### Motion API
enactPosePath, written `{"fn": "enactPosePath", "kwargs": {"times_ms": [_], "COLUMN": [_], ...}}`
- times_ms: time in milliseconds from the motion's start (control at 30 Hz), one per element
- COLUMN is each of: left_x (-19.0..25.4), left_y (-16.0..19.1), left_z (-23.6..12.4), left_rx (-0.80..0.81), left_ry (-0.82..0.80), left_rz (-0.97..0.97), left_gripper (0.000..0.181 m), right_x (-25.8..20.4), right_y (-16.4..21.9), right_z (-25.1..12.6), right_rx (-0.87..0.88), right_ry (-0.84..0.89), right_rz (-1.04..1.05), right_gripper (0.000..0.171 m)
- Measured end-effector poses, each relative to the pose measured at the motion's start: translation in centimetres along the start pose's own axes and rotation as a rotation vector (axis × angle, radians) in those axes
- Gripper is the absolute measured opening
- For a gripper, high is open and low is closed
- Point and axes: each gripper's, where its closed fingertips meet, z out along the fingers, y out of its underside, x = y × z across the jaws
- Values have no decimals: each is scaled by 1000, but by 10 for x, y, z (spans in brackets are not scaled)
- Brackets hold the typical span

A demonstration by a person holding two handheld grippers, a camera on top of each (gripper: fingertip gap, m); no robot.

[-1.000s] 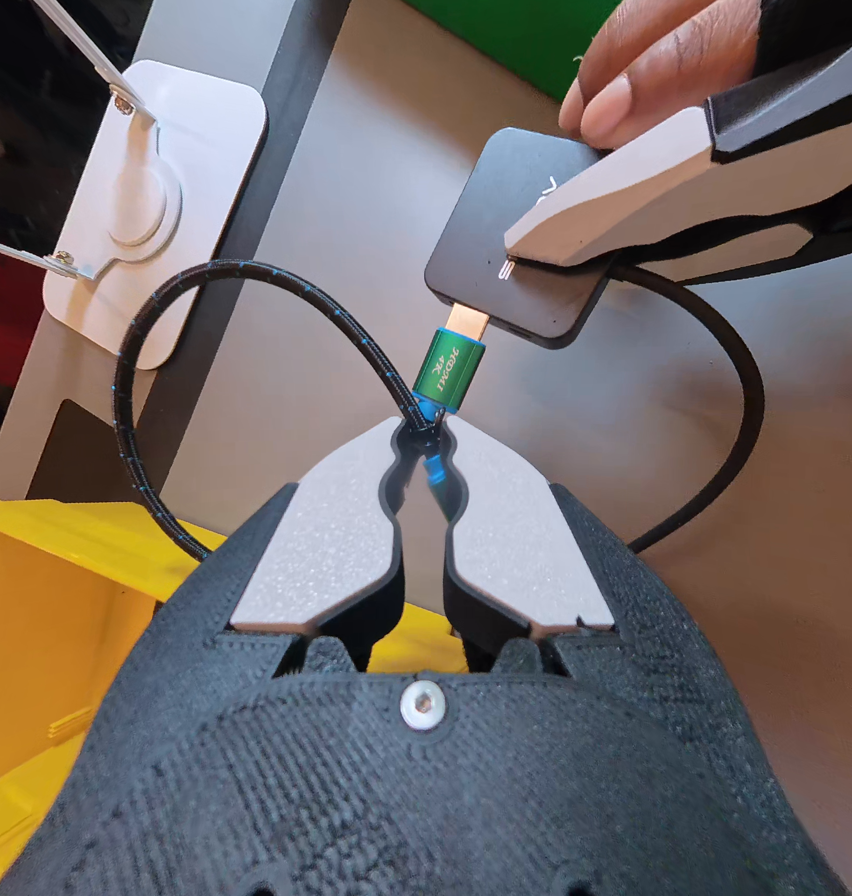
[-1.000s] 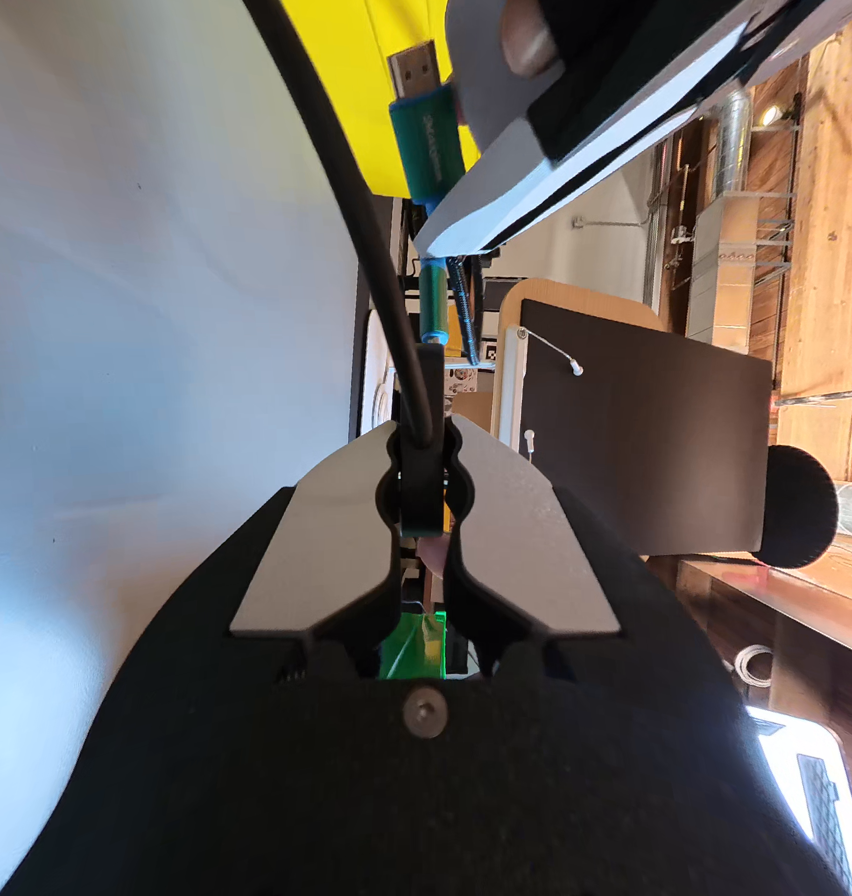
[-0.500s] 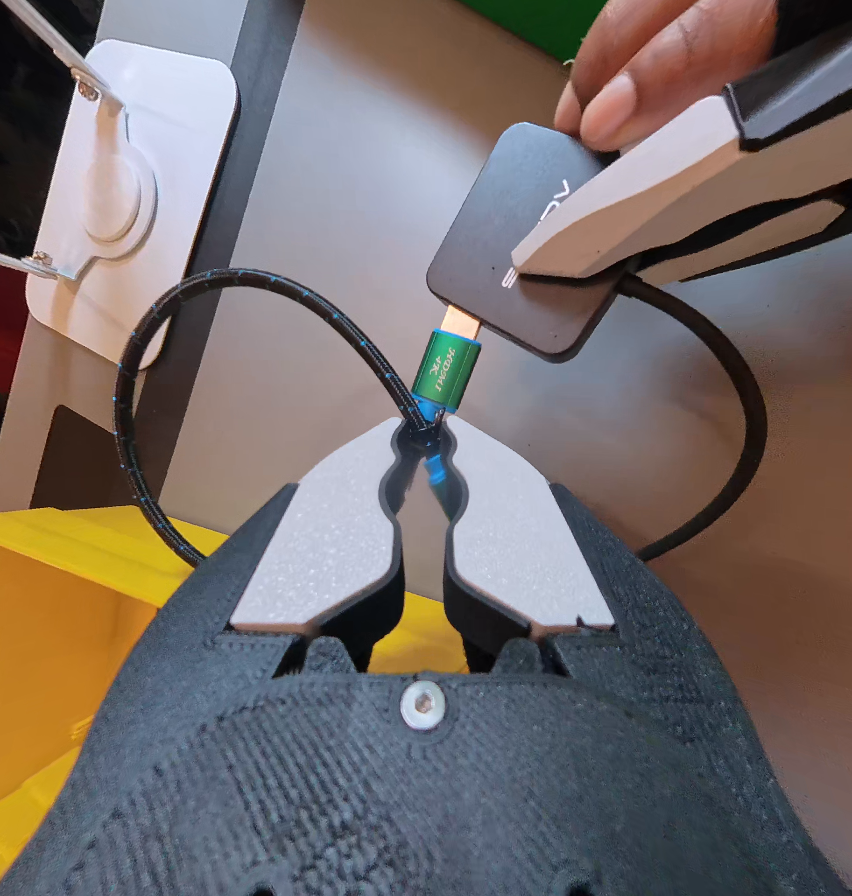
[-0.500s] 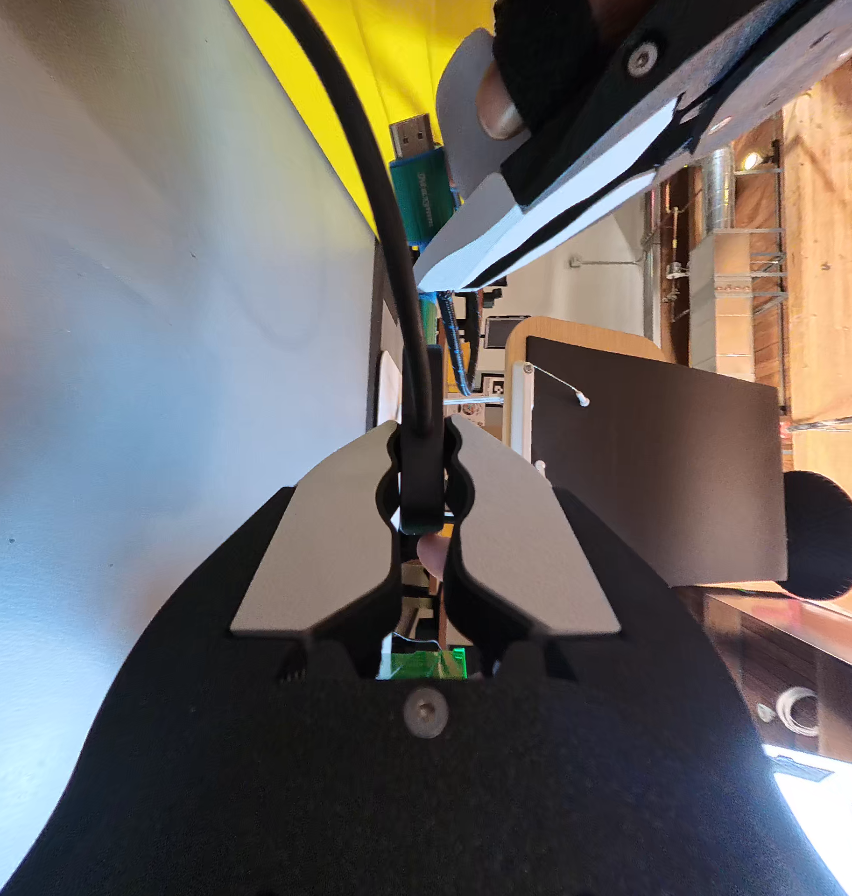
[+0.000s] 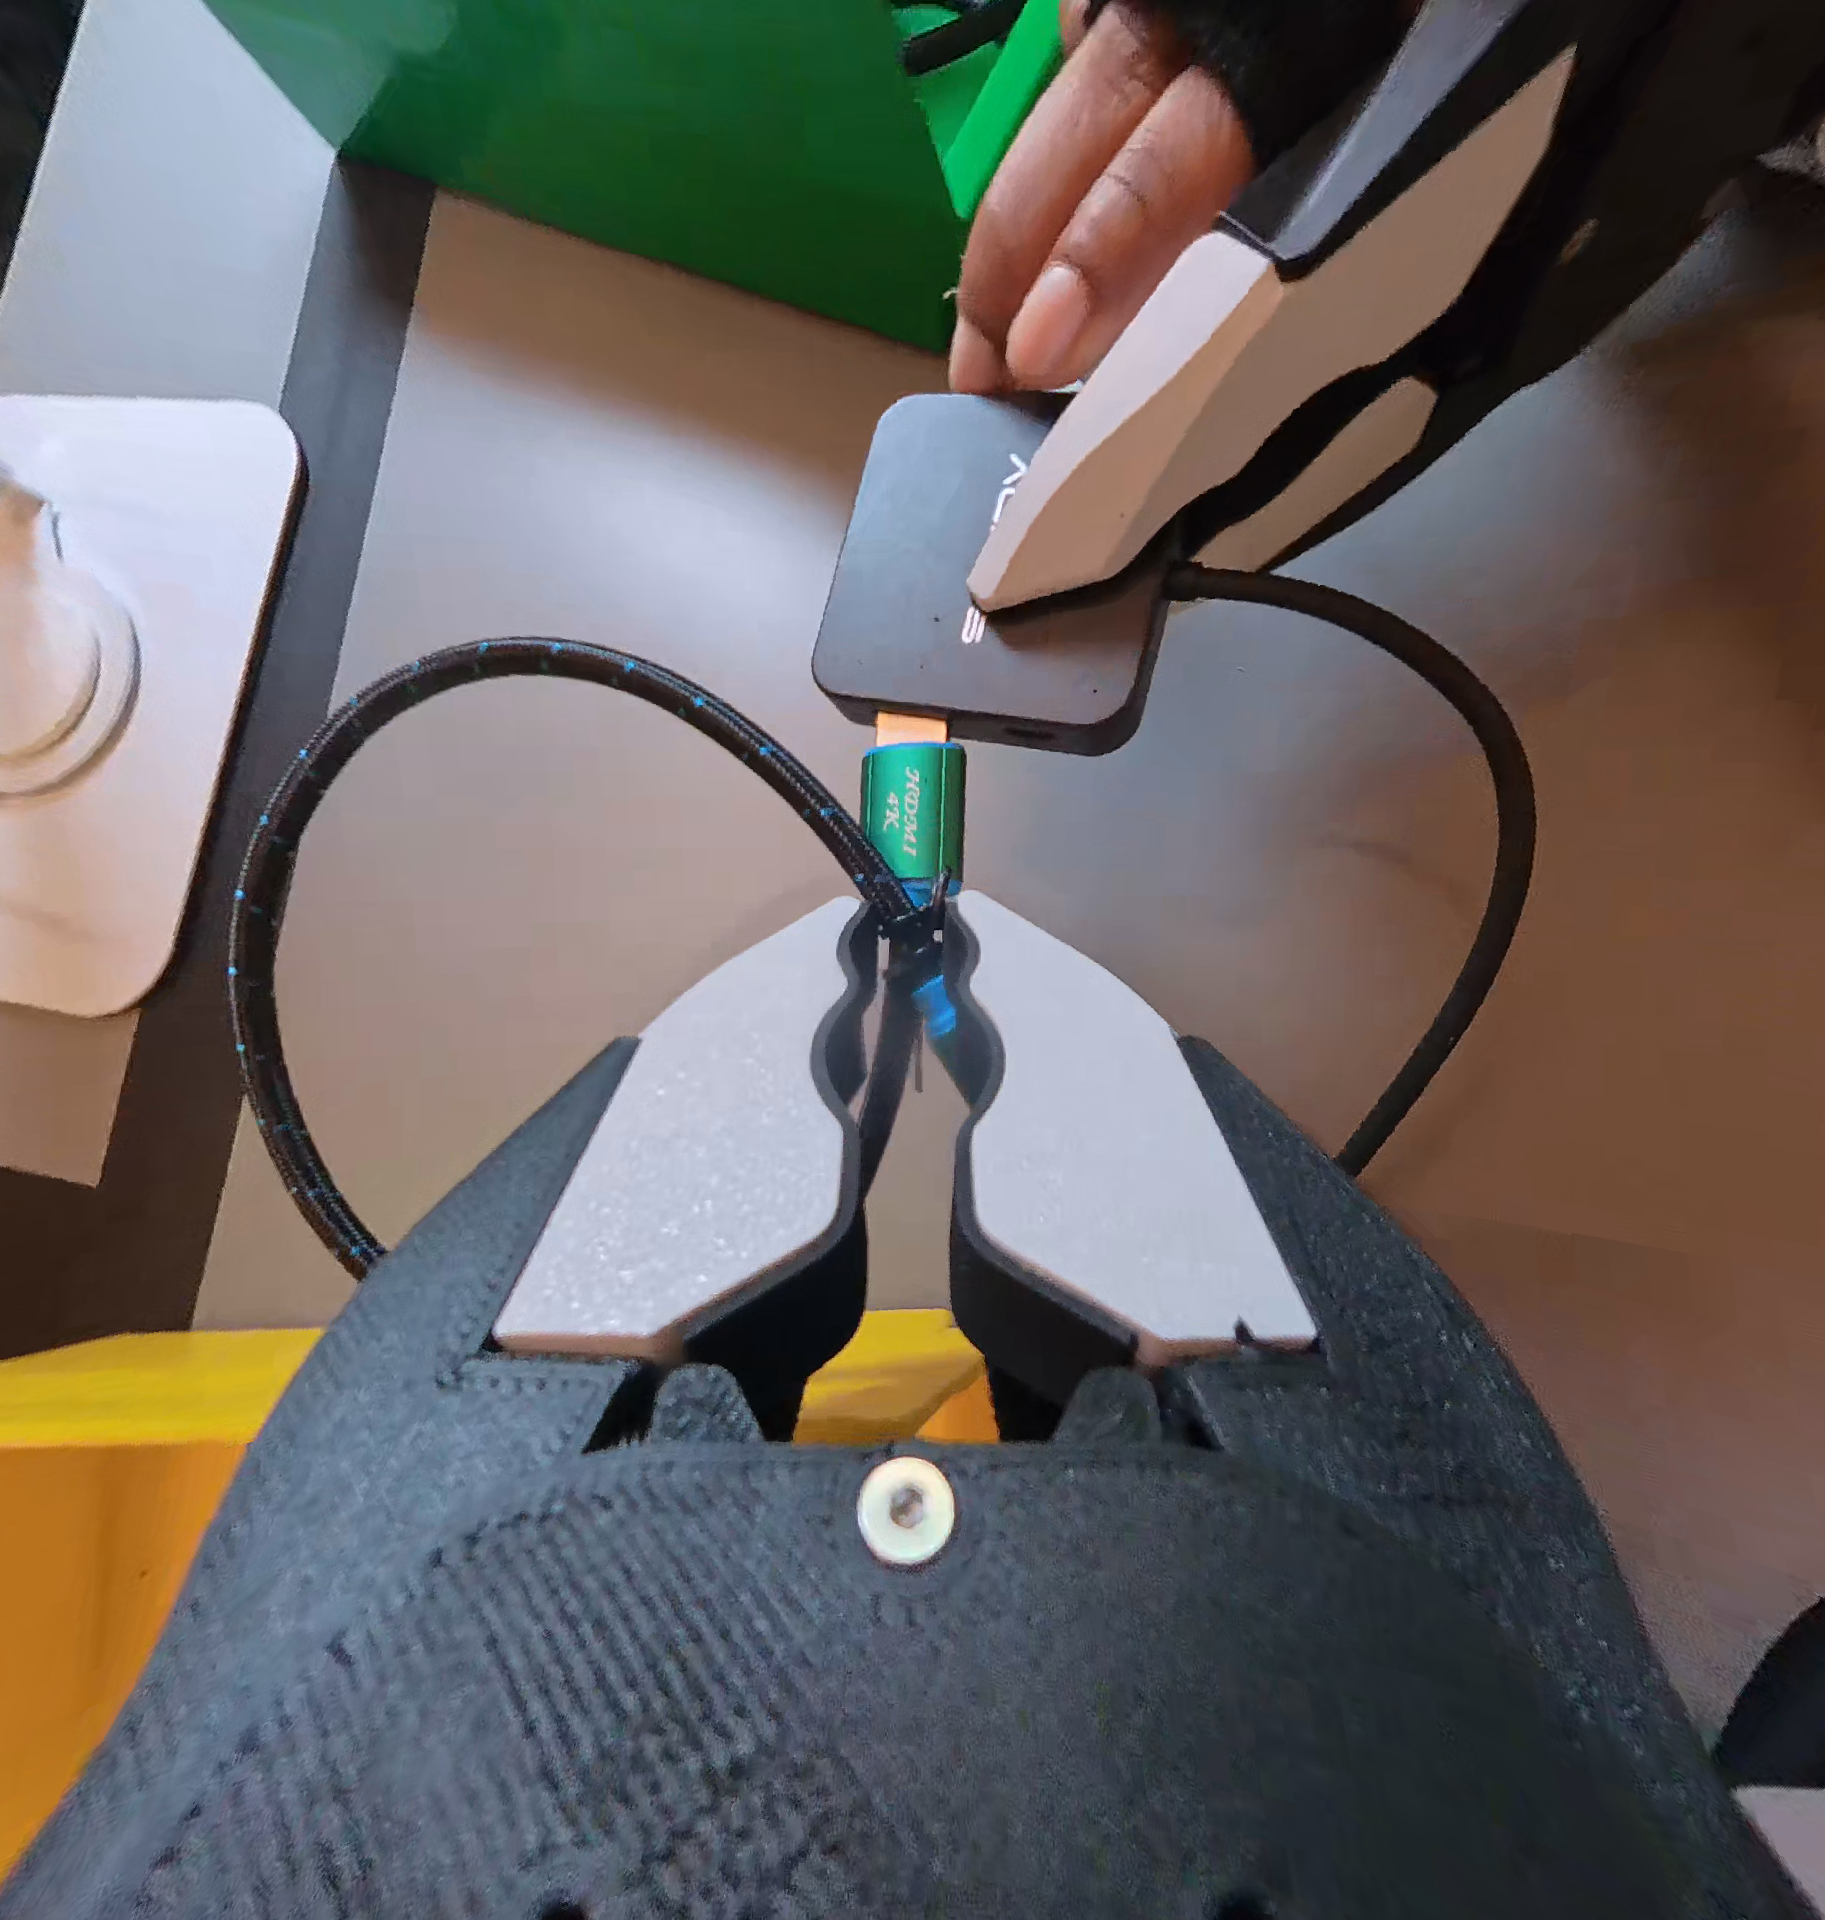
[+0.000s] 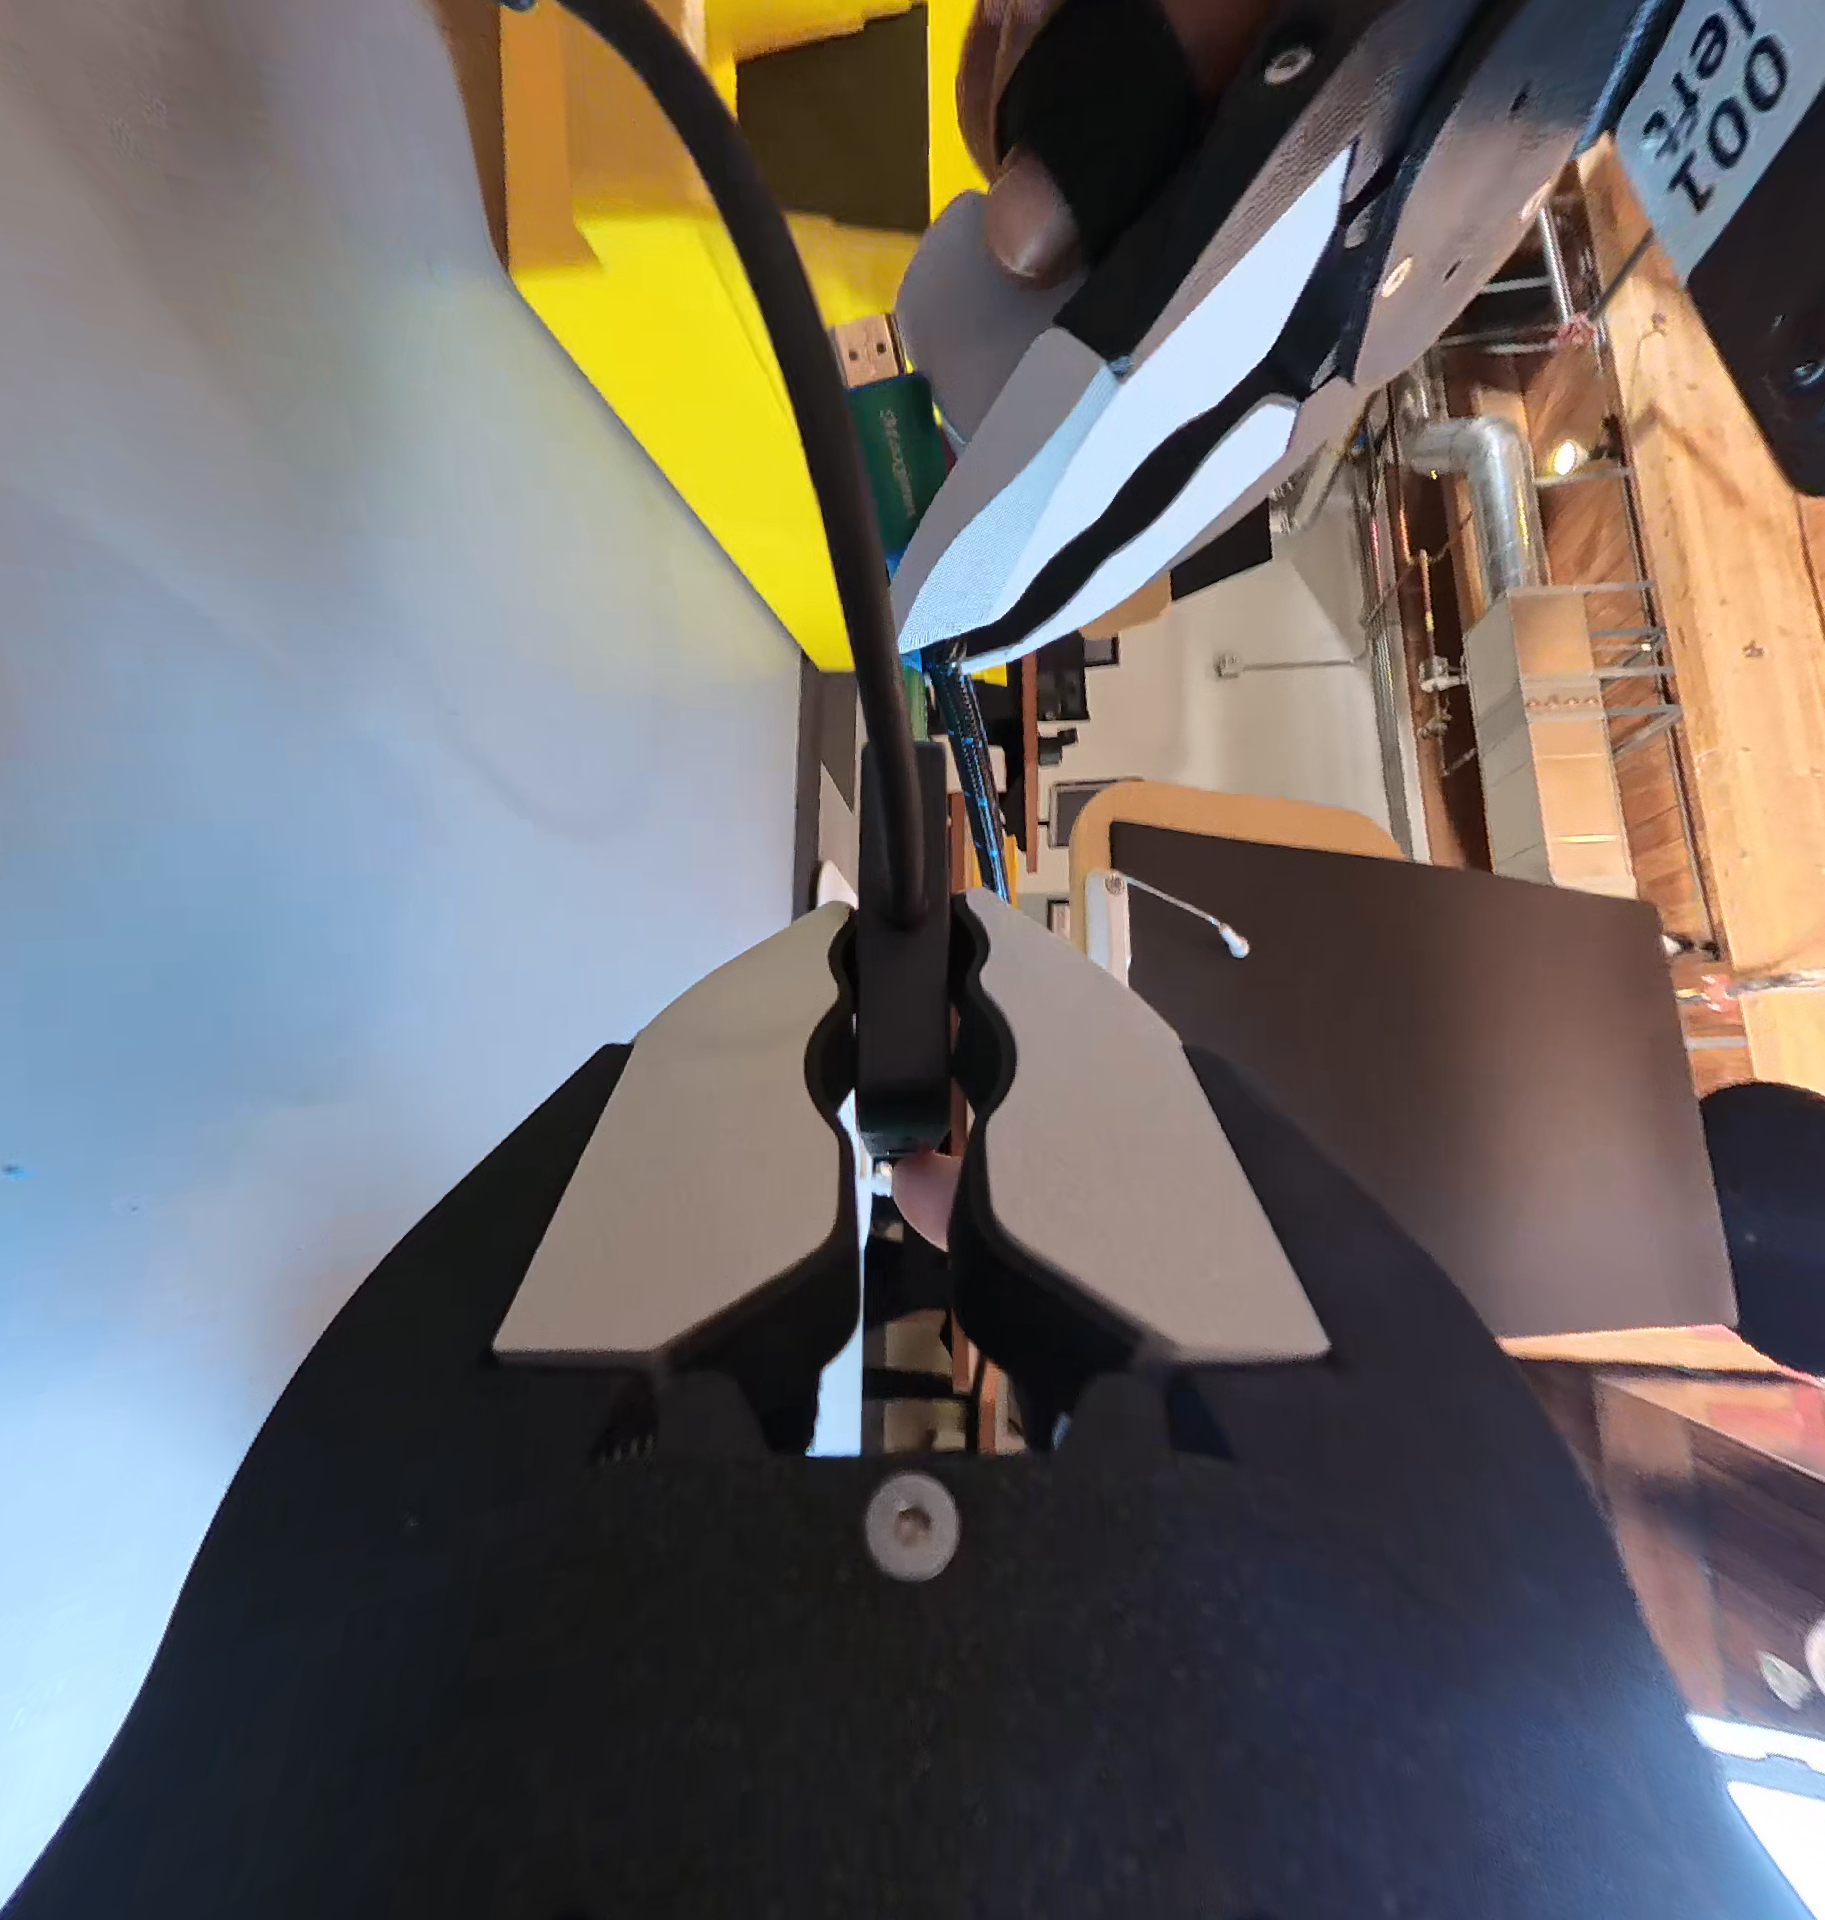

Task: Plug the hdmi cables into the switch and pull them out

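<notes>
Green metal-shelled HDMI plug (image 5: 910, 808), gold tip at flat black switch (image 5: 981, 623)

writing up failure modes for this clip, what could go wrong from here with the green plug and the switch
1. The left gripper pinches the braided cable behind the green plug, not its shell, so the plug may tilt or the cable kink under push or pull.
2. The plug's gold tip is only partly in the switch; off-axis force could jam it.
3. The right gripper holds the switch by one end, so it may pivot.
</notes>
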Motion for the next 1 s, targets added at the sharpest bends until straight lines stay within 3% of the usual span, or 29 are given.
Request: {"fn": "enactPosePath", "kwargs": {"times_ms": [133,333,633,1000], "left_x": [19,44,44,45], "left_y": [3,2,-18,-24], "left_z": [-6,-19,-19,-14], "left_rx": [30,126,218,120], "left_ry": [80,259,264,187], "left_rz": [156,154,118,154], "left_gripper": [12,12,13,12], "right_x": [-9,-12,-5,-5], "right_y": [-16,-40,-10,-10], "right_z": [-7,-20,-18,-21], "right_rx": [60,144,71,3], "right_ry": [-52,-93,-69,-100], "right_rz": [5,67,171,153], "right_gripper": [13,14,15,13]}}
